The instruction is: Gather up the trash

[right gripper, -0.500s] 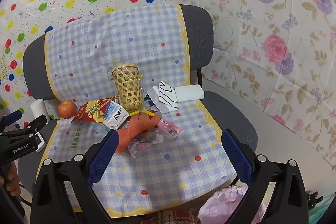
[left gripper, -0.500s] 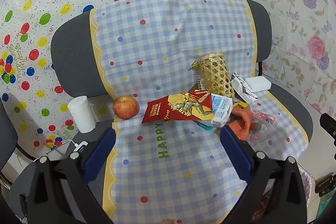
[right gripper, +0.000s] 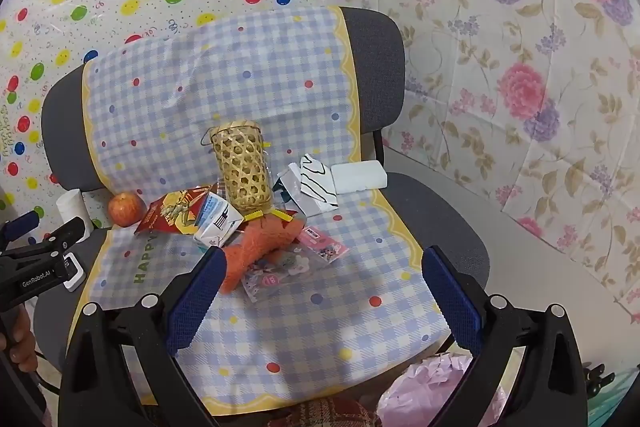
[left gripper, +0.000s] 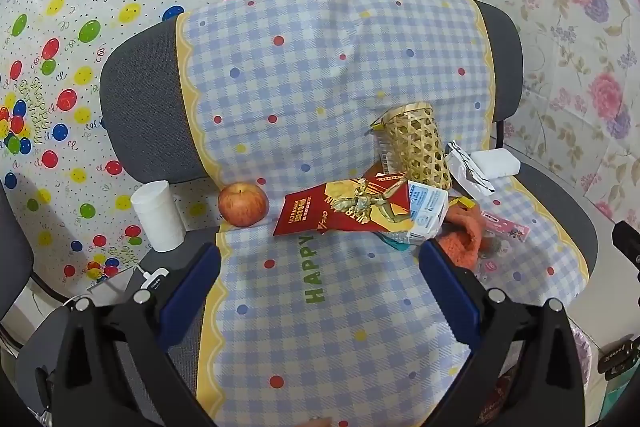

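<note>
The trash, a red wrapper [left gripper: 344, 207], a milk carton [left gripper: 426, 213] and pink packets [right gripper: 320, 239], lies heaped mid-seat on the covered chair [left gripper: 140, 107], beside a woven basket [left gripper: 416, 143]. Left tool [left gripper: 320, 279] and right tool [right gripper: 320, 287] hang spread wide (holding nothing), both tilted down toward the seat.

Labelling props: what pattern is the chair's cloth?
Cloth: blue-and-white check, coloured dots, yellow border; left wrist view.
</note>
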`<state>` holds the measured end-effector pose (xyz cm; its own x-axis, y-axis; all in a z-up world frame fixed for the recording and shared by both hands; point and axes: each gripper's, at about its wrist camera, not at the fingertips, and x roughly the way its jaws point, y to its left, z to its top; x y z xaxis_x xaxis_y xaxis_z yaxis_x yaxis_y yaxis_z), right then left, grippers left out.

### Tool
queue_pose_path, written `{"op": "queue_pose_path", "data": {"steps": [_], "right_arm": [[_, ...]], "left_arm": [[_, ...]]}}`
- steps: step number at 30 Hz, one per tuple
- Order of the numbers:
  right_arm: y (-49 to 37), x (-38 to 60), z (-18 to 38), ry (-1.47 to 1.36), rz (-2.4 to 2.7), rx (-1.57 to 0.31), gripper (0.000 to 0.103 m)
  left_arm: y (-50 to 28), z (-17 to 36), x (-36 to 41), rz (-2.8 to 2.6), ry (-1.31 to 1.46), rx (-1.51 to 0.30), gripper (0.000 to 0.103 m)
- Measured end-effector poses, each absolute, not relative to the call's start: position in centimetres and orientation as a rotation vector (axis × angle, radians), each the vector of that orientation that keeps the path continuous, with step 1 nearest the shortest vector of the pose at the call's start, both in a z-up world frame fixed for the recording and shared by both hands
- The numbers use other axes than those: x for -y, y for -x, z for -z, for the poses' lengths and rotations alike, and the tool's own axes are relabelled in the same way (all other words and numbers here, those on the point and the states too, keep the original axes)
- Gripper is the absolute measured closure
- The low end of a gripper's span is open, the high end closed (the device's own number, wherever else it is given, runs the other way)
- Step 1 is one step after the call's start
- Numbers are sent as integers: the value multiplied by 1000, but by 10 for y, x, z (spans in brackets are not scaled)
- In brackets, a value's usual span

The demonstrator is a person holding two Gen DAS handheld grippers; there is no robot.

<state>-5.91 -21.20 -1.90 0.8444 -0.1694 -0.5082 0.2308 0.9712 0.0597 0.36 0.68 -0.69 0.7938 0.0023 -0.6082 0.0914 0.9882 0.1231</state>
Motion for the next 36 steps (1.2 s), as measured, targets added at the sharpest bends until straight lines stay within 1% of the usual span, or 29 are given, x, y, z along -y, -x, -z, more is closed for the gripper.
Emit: {"op": "queue_pose_path", "data": {"steps": [10,36], "right_arm": [[57,211,20,-121,214,-525,6],[55,210,24,-119,218,-526,6]], "left_arm": [[-8,-2,-13,46,-138,-660,7],[-8,-2,-18,41,-130,-662,7]]}}
